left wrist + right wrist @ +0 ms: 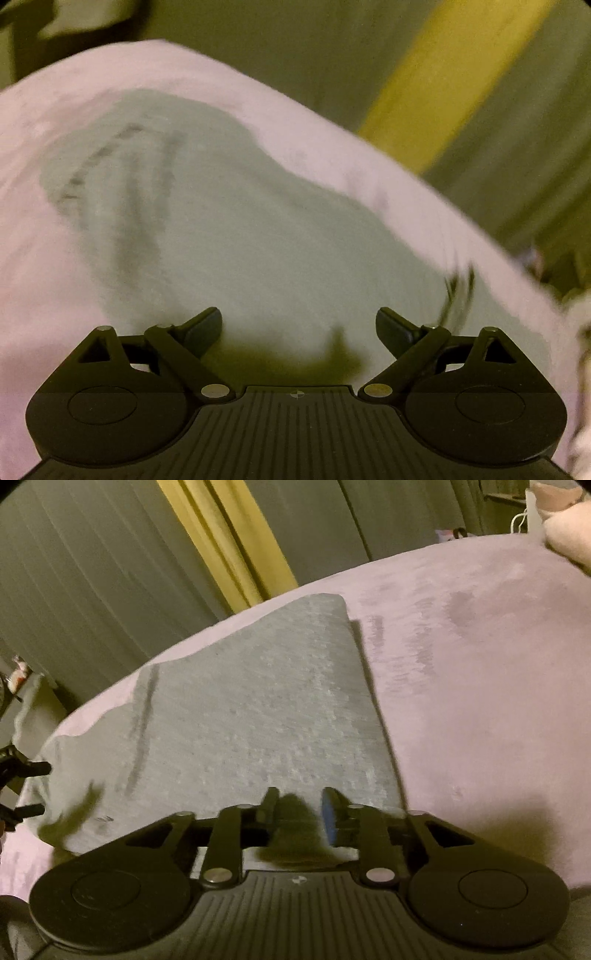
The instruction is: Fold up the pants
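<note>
Grey pants lie folded on a pale pink bed cover. In the left wrist view my left gripper hangs just above the near part of the pants, jaws wide apart and empty. The view is blurred. In the right wrist view the pants spread out ahead as a tapering grey shape. My right gripper has its jaws nearly together with a dark fold of the grey cloth between them. The left gripper's fingers show at the left edge of the pants.
The bed cover stretches wide to the right of the pants. Green and yellow curtains hang behind the bed. A pale pillow or plush sits at the far right corner. Clutter stands at the left edge.
</note>
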